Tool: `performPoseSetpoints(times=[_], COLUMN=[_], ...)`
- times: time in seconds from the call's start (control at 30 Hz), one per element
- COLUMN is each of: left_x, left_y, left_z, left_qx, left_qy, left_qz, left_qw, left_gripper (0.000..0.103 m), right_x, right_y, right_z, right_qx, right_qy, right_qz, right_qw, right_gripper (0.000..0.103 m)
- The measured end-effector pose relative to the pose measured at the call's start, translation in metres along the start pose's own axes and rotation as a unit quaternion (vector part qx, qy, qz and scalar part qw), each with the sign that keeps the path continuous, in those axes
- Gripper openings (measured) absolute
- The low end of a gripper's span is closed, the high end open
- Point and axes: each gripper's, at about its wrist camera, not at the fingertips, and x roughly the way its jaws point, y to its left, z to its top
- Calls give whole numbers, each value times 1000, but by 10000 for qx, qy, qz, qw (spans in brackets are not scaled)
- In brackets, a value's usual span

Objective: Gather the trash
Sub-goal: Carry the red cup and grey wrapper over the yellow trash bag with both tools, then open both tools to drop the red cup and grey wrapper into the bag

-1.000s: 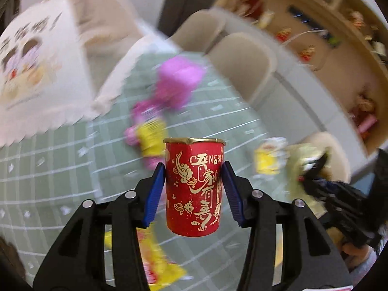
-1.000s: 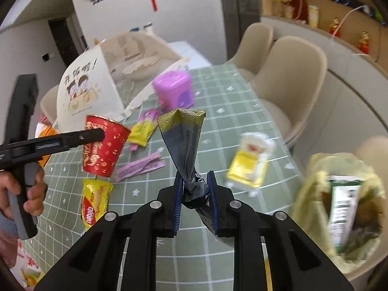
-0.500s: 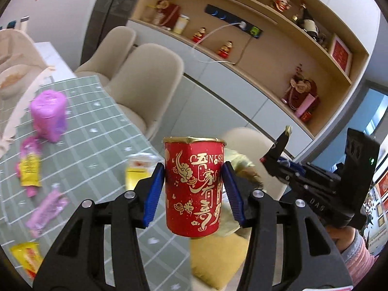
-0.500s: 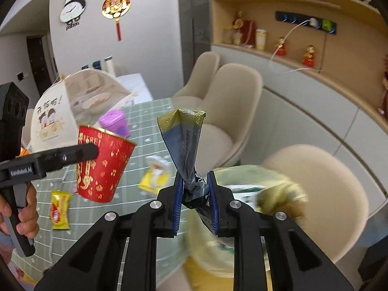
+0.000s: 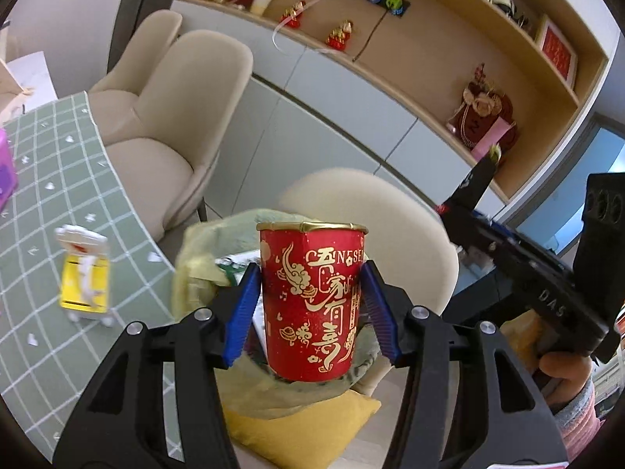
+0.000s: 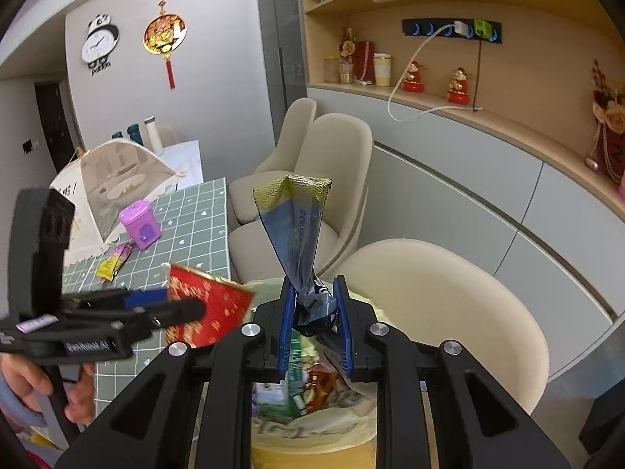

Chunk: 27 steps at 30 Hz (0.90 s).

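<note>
A red paper cup [image 5: 312,305] with gold lettering hangs upright between the blue pads of my left gripper [image 5: 310,265]. The jaws are opening, but the pad tips still touch the cup's sides. The cup hangs over the mouth of a pale yellow-green trash bag [image 5: 203,258] holding packaging. In the right wrist view the cup [image 6: 211,312] looks tilted in the left gripper [image 6: 172,305], at the bag's left rim. My right gripper [image 6: 312,285] is shut on a crumpled blue and gold wrapper [image 6: 297,230], above the bag [image 6: 312,430].
The table with a green checked cloth [image 5: 58,195] lies to the left, with a yellow packet [image 5: 84,281] near its edge. Further back are a purple box [image 6: 140,224], small wrappers [image 6: 113,262] and a mesh food cover [image 6: 113,179]. Beige chairs [image 5: 168,125] stand behind the bag.
Both grippers have swung away from the table to above the trash bag, carrying the cup and the wrapper. The left pads stand slightly wider around the cup.
</note>
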Motion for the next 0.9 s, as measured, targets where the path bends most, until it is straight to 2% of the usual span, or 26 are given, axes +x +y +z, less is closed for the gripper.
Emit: performPoseSetpoints(times=[0.1, 0.2, 0.27, 0.43, 0.53, 0.7, 0.9], left_x=[22, 43, 47, 40, 39, 22, 3], left_y=[-8, -12, -14, -13, -11, -6, -7], left_z=[-3, -9, -12, -13, -10, -12, -30], left_qx=[42, 18, 53, -52, -116, -109, 20], left_qy=[211, 639, 726, 449, 491, 325, 266], left_qz=[3, 69, 150, 221, 129, 439, 1033], left_qw=[9998, 9979, 9972, 9987, 9986, 9984, 9943], left_gripper=[51, 51, 51, 51, 51, 51, 51], right_x=[3, 7, 10, 23, 29, 43, 68], right_y=[-15, -22, -24, -27, -28, -34, -32], right_z=[-4, -8, -11, -16, -18, -22, -34], right_qx=[144, 233, 267, 268, 234, 390, 574], right_qy=[23, 56, 83, 195, 241, 363, 640], right_qz=[76, 151, 220, 366, 421, 710, 1030], right_qw=[9999, 9996, 9994, 9988, 9986, 9961, 9910], right_gripper=[20, 20, 20, 20, 20, 20, 21])
